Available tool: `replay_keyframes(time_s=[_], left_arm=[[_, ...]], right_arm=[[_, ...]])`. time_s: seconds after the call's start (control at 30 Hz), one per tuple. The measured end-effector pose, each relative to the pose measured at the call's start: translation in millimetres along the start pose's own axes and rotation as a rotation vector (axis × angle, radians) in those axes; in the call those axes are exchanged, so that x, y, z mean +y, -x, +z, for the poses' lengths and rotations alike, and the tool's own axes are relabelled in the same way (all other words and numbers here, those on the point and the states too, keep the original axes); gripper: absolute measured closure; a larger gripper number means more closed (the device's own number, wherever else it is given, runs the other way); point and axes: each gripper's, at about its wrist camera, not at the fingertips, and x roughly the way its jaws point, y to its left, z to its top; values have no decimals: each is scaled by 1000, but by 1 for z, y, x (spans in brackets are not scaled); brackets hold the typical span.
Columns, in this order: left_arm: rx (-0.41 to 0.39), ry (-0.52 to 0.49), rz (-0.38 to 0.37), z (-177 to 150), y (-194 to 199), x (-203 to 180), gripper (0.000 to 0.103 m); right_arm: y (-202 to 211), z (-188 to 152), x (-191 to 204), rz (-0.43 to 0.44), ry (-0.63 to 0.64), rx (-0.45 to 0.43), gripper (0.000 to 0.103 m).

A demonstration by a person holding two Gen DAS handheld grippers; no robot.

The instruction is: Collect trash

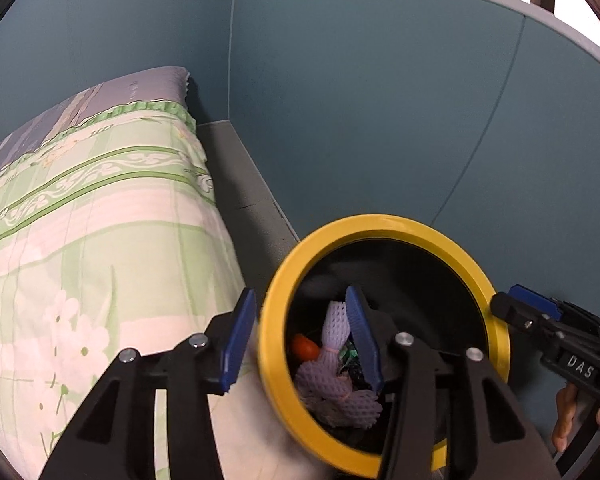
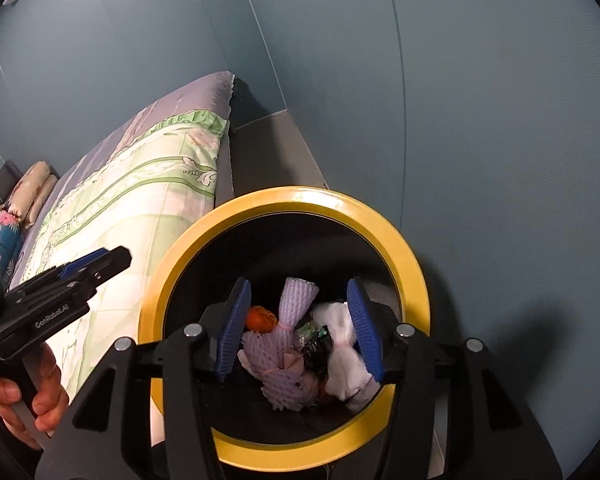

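Observation:
A black trash bin with a yellow rim (image 1: 380,224) (image 2: 300,196) stands between the bed and the wall. Inside lie a purple foam fruit net (image 1: 332,360) (image 2: 288,340), an orange item (image 2: 260,318), a dark wrapper (image 2: 318,350) and crumpled white paper (image 2: 344,356). My left gripper (image 1: 302,338) is open and straddles the bin's left rim, one pad outside and one inside. My right gripper (image 2: 300,330) hangs open over the bin's mouth, holding nothing. Each gripper also shows in the other's view: the right gripper (image 1: 500,308) by the rim's right side, the left gripper (image 2: 116,260) at the left.
A bed with a green floral quilt (image 1: 100,240) (image 2: 140,200) lies left of the bin. Teal wall panels (image 1: 380,100) close off the back and right. A narrow grey floor strip (image 1: 244,184) runs between bed and wall. Pillows (image 2: 32,188) lie far left. A hand (image 2: 44,392) holds the left gripper.

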Motion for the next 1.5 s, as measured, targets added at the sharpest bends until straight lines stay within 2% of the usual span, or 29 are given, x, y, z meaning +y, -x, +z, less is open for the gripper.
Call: replay_keyframes(time_s=[0.07, 0.17, 0.23, 0.3, 0.33, 0.47, 0.53, 0.6, 0.73, 0.83, 1.0, 1.23, 1.5], left_arm=[[-7, 26, 2, -1, 7, 13, 58], [-41, 65, 25, -8, 28, 38, 58], [-72, 82, 53, -15, 46, 55, 54], [-98, 105, 74, -23, 62, 74, 51], [-112, 122, 93, -28, 73, 85, 51], [-173, 178, 146, -47, 114, 121, 40], [-215, 193, 188, -60, 140, 137, 34], [-253, 201, 226, -71, 164, 150, 26], [-347, 223, 290, -99, 218, 171, 14], [-423, 233, 343, -119, 259, 175, 8], [-523, 240, 403, -144, 314, 170, 8], [-626, 243, 429, -172, 367, 152, 8], [-678, 267, 421, -196, 398, 134, 8]], right_arm=[[7, 0, 3, -14, 4, -19, 55], [22, 0, 13, -36, 20, -60, 46], [32, -1, 19, -36, 39, -79, 45], [39, -2, 33, -38, 63, -100, 35], [42, -3, 41, -40, 74, -110, 33], [50, -6, 77, -73, 132, -153, 21], [55, -10, 100, -84, 168, -178, 19], [61, -14, 123, -88, 205, -197, 12], [81, -29, 171, -48, 284, -265, 10], [98, -42, 201, 5, 314, -318, 9], [130, -60, 237, 131, 327, -380, 8], [167, -76, 264, 135, 330, -438, 8], [214, -113, 267, 98, 301, -603, 8]])
